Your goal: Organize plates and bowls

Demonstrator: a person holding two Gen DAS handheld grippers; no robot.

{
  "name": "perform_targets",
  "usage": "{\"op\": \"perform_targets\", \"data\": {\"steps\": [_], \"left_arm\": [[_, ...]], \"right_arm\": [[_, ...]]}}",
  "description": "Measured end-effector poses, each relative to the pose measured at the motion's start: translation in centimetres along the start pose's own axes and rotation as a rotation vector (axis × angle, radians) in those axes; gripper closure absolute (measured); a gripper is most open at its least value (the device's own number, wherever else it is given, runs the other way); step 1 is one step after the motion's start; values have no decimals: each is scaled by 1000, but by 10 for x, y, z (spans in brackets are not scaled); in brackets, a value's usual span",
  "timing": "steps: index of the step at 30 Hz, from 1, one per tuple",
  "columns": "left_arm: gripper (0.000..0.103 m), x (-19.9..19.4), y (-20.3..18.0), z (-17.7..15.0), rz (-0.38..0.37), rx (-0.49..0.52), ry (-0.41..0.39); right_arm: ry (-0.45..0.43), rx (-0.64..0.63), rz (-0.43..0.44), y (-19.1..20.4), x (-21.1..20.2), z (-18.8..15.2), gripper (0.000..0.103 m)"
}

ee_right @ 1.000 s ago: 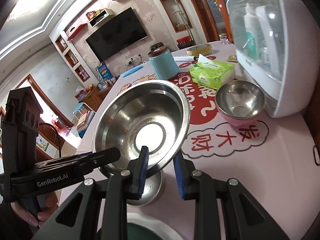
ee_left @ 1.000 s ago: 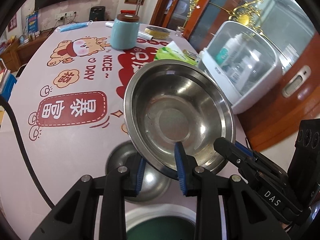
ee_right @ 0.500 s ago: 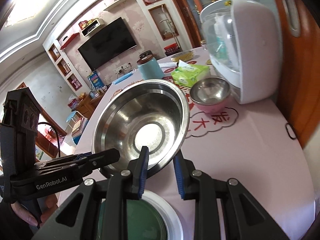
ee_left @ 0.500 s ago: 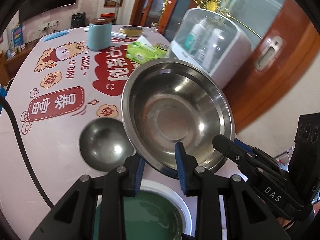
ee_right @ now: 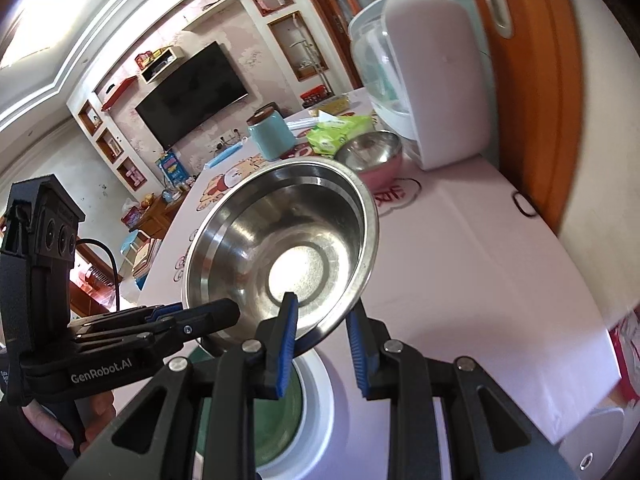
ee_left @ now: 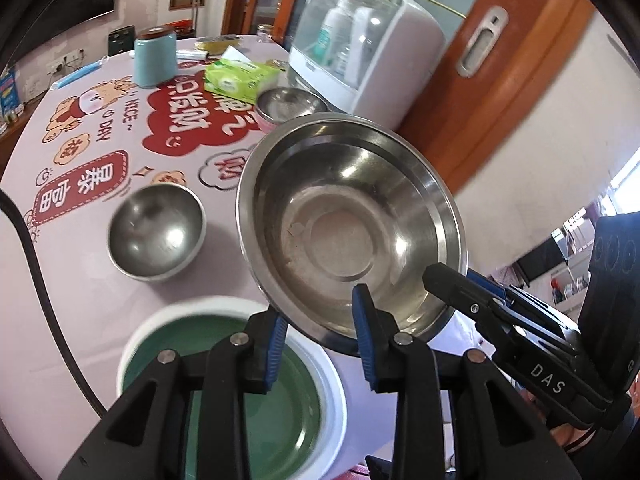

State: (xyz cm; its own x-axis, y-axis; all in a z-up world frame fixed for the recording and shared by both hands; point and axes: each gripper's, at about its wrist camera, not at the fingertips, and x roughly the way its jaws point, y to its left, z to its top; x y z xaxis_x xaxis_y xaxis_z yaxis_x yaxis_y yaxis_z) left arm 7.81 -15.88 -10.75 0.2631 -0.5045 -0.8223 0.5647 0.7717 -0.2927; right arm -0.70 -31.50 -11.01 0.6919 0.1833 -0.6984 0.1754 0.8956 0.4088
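Left wrist view has the big steel bowl (ee_left: 352, 232) up in the air, tilted, with the left gripper (ee_left: 318, 344) pinching its near rim — one blue pad inside the wall, the other outside. Right gripper (ee_right: 322, 346) is doing the same from its side: one pad inside the bowl (ee_right: 288, 248), one under the rim, jaws closed onto the wall. So both grippers are clamped on the same bowl at neighbouring spots of the rim, and it hangs above the table (ee_left: 80, 300), partly over the green plate with the white rim (ee_left: 224, 380).

Also on the table: a smaller steel bowl (ee_left: 156, 232) just beyond the plate, and another steel bowl sitting in a pink one (ee_left: 290, 106) near the white sterilizer box (ee_left: 360, 48).

What I'd worry about — thin polished rim, two small pinch points close together, and most of the bowl's weight sticking out past them. My guess is any slack in either grip lets it pivot down and clang onto the plate. And if the two hands drift apart or twist differently, the rim could slide out of one set of pads. Lowering it into the smaller bowl wouldn't nest either, I'd reckon, since it looks wider.
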Motion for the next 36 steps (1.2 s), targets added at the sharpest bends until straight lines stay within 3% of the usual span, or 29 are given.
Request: {"op": "perform_targets", "data": {"steps": [18, 36], "left_arm": [[72, 31, -68, -42, -61, 127, 111], [68, 86, -84, -63, -63, 134, 303]], "right_arm": [[12, 131, -96, -51, -51, -58, 79], [101, 239, -149, -92, -32, -87, 79]]}}
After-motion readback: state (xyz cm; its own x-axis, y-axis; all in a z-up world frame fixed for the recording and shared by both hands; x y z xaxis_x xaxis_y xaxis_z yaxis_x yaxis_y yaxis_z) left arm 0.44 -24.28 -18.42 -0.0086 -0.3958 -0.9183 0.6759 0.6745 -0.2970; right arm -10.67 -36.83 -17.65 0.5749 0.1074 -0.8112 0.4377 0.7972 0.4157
